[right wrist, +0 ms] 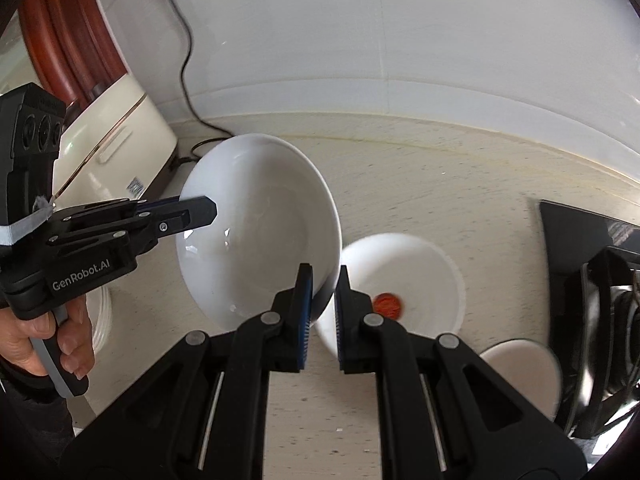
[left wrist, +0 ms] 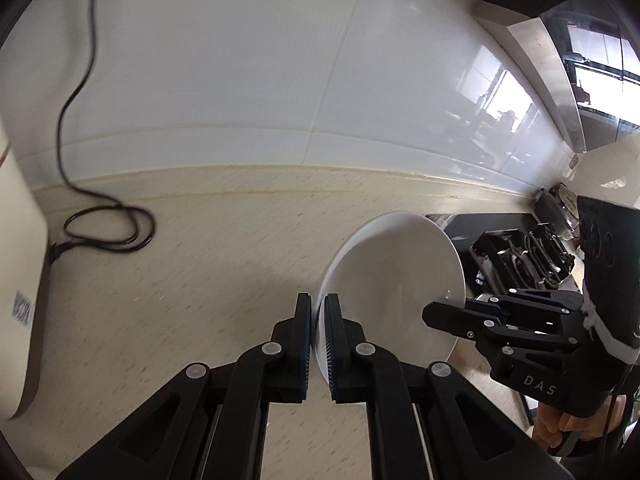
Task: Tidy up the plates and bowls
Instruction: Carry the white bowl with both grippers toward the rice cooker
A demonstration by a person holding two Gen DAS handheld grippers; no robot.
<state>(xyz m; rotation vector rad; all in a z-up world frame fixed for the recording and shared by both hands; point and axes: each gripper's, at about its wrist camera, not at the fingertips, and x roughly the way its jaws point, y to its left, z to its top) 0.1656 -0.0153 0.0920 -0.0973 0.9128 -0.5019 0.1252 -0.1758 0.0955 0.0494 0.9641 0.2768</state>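
L gripper [left wrist: 318, 344] and R gripper [right wrist: 324, 316] both pinched opposite rim edges of one white plate [right wrist: 260, 232], held tilted above the counter [left wrist: 200, 264]. White bowl w/ red mark [right wrist: 404, 280] sat at plate's 4 o'clock; another white dish [right wrist: 524, 376] further at 4.

Seen at once: two black grippers [right wrist: 322, 300] [right wrist: 196, 216], three white dishes — one held plate [right wrist: 260, 232], one bowl with a red mark [right wrist: 404, 280], one small bowl [right wrist: 524, 376] — plus one black cable [left wrist: 80, 120] and one cream appliance [right wrist: 116, 148].
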